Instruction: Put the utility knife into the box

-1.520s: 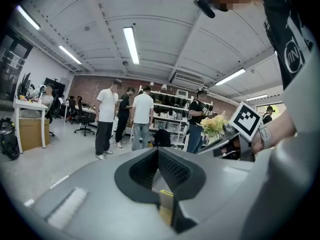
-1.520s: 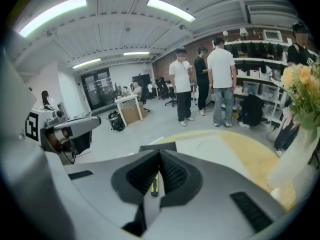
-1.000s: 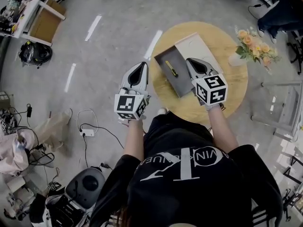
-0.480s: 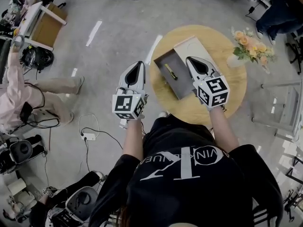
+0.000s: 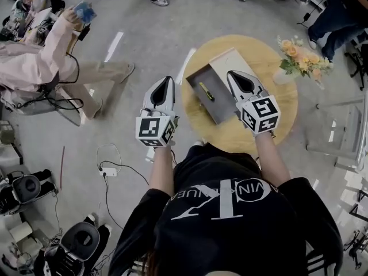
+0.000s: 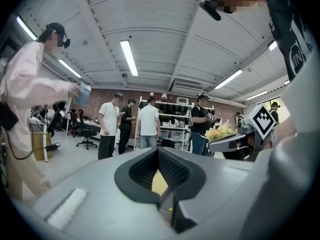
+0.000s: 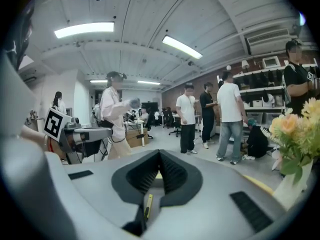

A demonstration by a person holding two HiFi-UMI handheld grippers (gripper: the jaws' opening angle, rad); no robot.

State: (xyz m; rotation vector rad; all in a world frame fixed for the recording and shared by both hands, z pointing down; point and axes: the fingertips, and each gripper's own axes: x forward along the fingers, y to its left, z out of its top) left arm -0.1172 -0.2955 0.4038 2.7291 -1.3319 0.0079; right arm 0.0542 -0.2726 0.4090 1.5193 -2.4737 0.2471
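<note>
The utility knife (image 5: 207, 91) is lying inside the box (image 5: 223, 107) on the counter (image 5: 270, 56); left gripper (image 5: 165, 80) and right gripper (image 5: 233, 73) are hovering, fingers closed on nothing, so any retreat should be clearing the box wall

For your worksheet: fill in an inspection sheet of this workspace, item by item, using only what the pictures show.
Surface: round wooden table, holding the box and flowers.
Job's things: utility knife lies inside the open grey box.
Clutter: flowers at the table's right edge.
Grippers: left tool shut, empty, over the floor beside the table; right tool shut, empty, at the box's right side.
Cables: corded power strip on the floor.
Surroundings: person in pink at upper left; equipment on the floor.
</note>
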